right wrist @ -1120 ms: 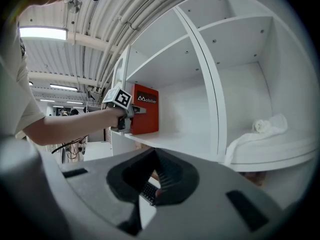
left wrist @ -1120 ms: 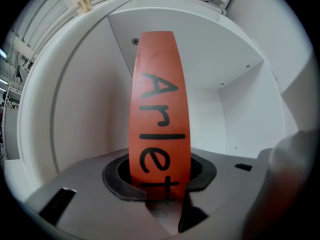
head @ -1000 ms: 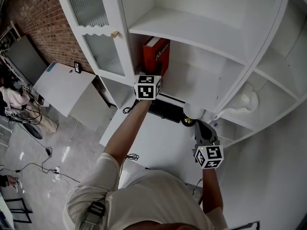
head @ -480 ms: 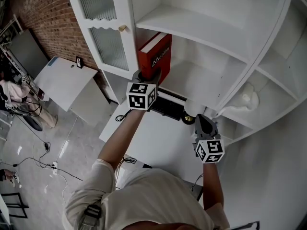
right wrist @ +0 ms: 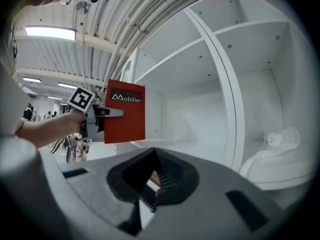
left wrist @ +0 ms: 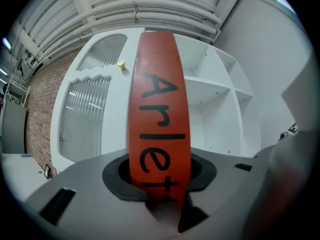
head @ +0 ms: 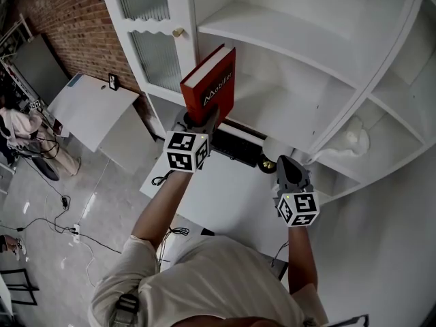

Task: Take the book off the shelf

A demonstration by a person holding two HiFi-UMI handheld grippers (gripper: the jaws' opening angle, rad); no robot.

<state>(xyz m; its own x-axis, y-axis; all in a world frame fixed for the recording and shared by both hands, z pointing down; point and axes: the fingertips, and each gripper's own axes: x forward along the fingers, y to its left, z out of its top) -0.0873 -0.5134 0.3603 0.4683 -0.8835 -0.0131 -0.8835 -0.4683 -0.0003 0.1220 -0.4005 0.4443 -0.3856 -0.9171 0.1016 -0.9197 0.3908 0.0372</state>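
Note:
A red book (head: 211, 84) with white print on its cover stands upright in the air, just in front of the white shelf unit (head: 286, 39). My left gripper (head: 199, 122) is shut on the book's lower end. In the left gripper view the red spine (left wrist: 159, 109) fills the gap between the jaws of the left gripper (left wrist: 160, 181). From the side, the right gripper view shows the book (right wrist: 126, 118) and the left gripper (right wrist: 107, 115) clamped on it. My right gripper (head: 289, 174) hangs lower right over the desk, shut and holding nothing; its own view (right wrist: 150, 186) shows nothing between the jaws.
A black keyboard (head: 235, 154) lies on the white desk (head: 204, 203) below the shelves, beside a white globe lamp (head: 274, 157). A glass cabinet door with a brass knob (head: 178, 32) stands left of the book. A white crumpled thing (head: 354, 138) sits on a right shelf.
The left gripper has drawn the red book out of the shelf compartment, towards me and to the left. The right gripper has hardly moved.

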